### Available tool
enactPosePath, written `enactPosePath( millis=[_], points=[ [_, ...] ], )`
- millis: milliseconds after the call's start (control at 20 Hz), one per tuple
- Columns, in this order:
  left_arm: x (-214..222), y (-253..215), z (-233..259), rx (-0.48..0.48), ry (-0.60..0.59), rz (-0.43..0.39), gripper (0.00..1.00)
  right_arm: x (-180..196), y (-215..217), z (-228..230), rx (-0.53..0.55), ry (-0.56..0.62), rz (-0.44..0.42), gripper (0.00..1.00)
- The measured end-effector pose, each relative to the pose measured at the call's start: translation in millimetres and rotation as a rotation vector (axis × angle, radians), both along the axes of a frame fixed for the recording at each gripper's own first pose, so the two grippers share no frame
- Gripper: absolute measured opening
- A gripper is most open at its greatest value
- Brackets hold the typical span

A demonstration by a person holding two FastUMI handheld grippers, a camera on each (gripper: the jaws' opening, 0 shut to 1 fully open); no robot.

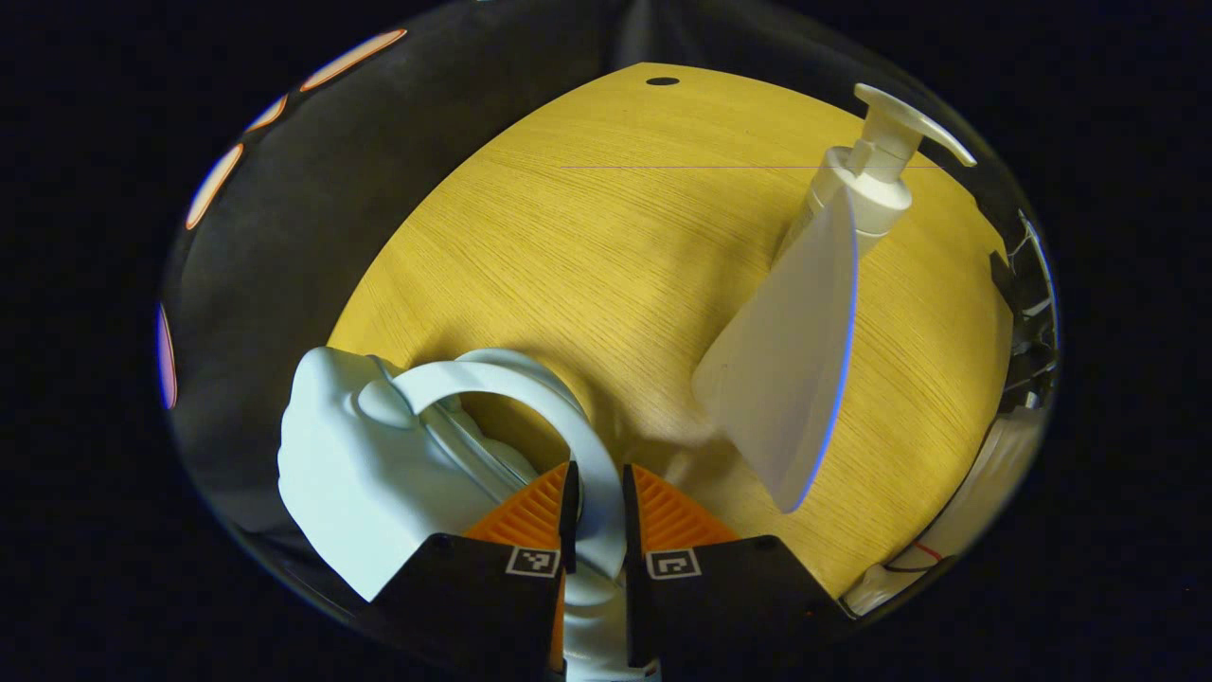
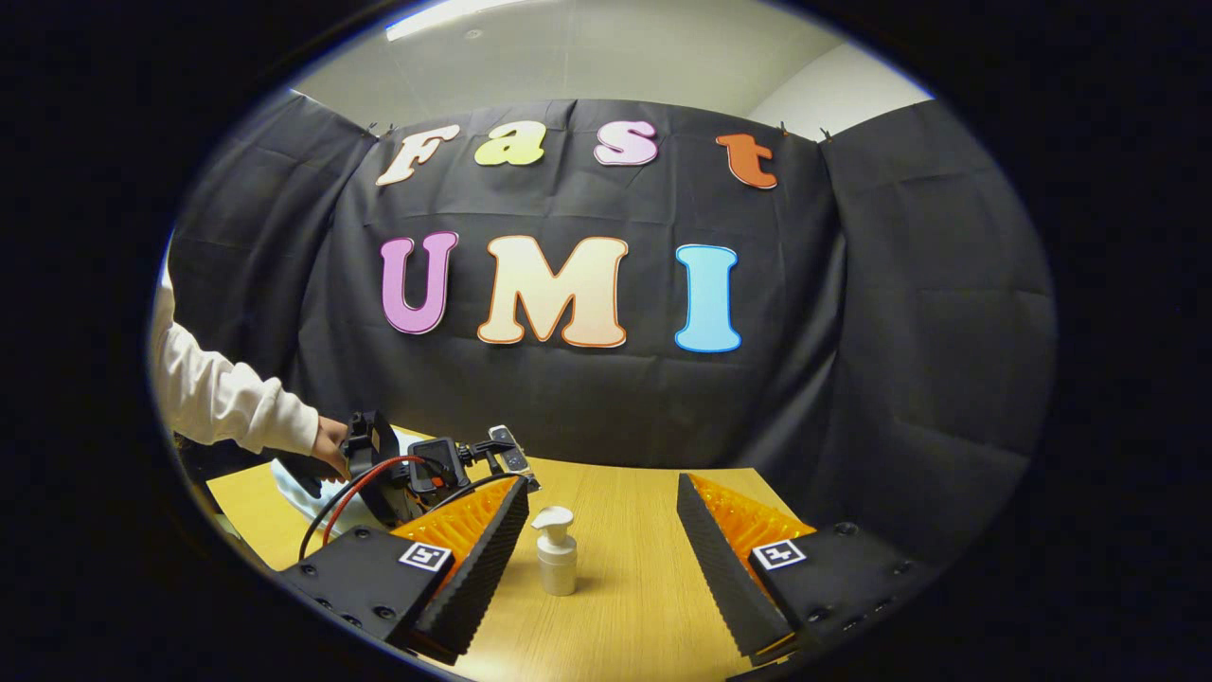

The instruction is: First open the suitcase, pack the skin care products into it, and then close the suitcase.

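Left gripper (image 1: 598, 507): jaws clamping the suitcase (image 1: 360, 474) handle (image 1: 530, 398), seemingly. Right gripper (image 2: 598, 545): jaws standing apart, facing pump bottle (image 2: 556, 554) on surface (image 2: 625, 606).

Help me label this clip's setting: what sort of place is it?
Probably a staged recording booth, not a home: black cloth wall behind a wooden table, with only a pump bottle and pale suitcase laid out.

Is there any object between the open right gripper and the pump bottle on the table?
No visible obstacle. The pump bottle stands upright on the bare table, ahead of the open right gripper and between its fingers' lines; the left gripper is off to the side.
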State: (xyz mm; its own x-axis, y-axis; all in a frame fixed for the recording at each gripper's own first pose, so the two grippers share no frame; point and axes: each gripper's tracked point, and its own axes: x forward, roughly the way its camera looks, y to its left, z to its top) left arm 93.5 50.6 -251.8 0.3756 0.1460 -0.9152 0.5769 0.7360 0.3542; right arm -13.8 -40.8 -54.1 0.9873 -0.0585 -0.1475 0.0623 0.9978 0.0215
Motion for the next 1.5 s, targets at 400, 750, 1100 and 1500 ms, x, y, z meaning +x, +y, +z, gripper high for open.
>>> enactPosePath(
  millis=[400, 750, 1100, 1500],
  points=[
    [2, -6, 5, -0.050, -0.051, 0.039, 0.07, 0, 3, 0, -0.005, -0.001, 0.009, 0.99],
    [18, -20, 23, -0.112, -0.208, 0.083, 0.06, 4, 21, 3, 0.002, -0.003, 0.054, 0.99],
    [35, -24, 43, -0.189, -0.430, 0.183, 0.06, 8, 44, 17, 0.019, -0.033, 0.107, 0.99],
    [36, -2, 59, -0.193, -0.720, 0.394, 0.06, 11, 96, 32, 0.030, -0.071, 0.216, 0.99]
  ],
)
